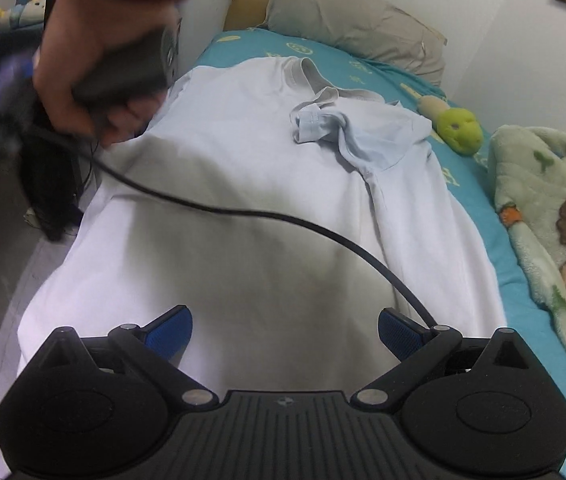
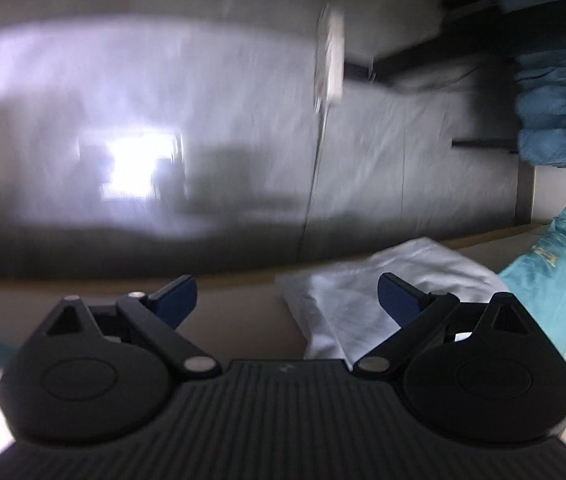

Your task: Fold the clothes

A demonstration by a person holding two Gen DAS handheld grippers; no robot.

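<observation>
Left gripper (image 1: 285, 330): we find its jaws apart, empty, above the shirt (image 1: 243, 200).
Right gripper (image 2: 287, 300): we find its jaws apart, empty; folded cloth (image 2: 363, 292) at 1 o'clock.

We note black ribbed gripper bodies, blue textured fingertip pads (image 1: 177, 330), silver pivot screws (image 1: 196, 396), a trailing black cable (image 1: 243, 213).
</observation>
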